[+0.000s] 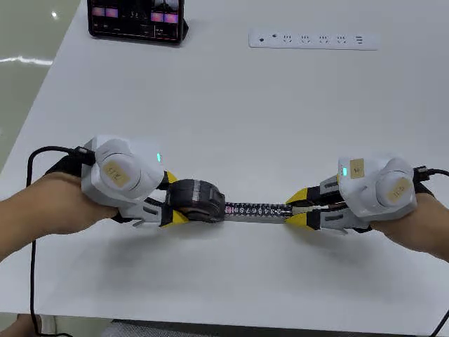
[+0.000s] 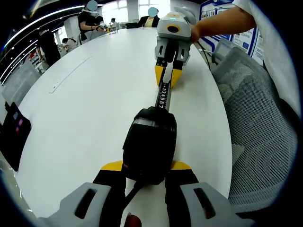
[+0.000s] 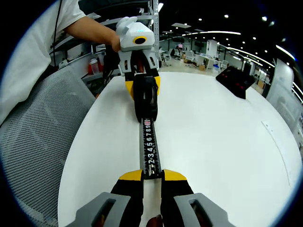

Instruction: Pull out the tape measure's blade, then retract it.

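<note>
A dark tape measure case (image 1: 196, 199) lies on the white table near its front edge, and my left gripper (image 1: 170, 198) is shut on it. In the left gripper view the case (image 2: 150, 144) sits between the yellow-tipped jaws. A short length of black blade (image 1: 254, 210) with white numbers runs from the case to my right gripper (image 1: 295, 208), which is shut on the blade's end. The right gripper view shows the blade (image 3: 150, 146) stretching from my jaws to the case (image 3: 145, 98).
A white power strip (image 1: 313, 39) lies flat at the table's far side. A dark device with a lit screen (image 1: 136, 19) stands at the far left. A mesh chair (image 2: 255, 123) sits beside the table. People sit at the table's far end.
</note>
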Demonstrator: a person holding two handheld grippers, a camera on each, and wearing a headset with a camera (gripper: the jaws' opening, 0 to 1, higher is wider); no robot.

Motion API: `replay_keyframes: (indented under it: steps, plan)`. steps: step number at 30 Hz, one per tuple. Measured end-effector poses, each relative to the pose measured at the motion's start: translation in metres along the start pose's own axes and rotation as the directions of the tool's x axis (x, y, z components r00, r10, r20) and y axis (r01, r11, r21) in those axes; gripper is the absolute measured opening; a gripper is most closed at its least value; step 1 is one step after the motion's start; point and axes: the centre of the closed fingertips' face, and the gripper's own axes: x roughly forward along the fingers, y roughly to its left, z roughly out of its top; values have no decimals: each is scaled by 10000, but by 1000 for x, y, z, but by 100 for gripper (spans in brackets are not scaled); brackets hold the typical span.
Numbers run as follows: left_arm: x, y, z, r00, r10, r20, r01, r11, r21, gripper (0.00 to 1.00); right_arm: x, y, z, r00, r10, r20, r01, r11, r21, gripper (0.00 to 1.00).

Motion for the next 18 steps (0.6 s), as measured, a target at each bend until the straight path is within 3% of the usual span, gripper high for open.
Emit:
replay_keyframes:
  steps: [18]
  plan:
    - [1, 1, 0, 10000, 23, 6, -23, 10000, -2, 26, -18, 0, -13, 9993, -92, -368, 92, 10000, 5, 9]
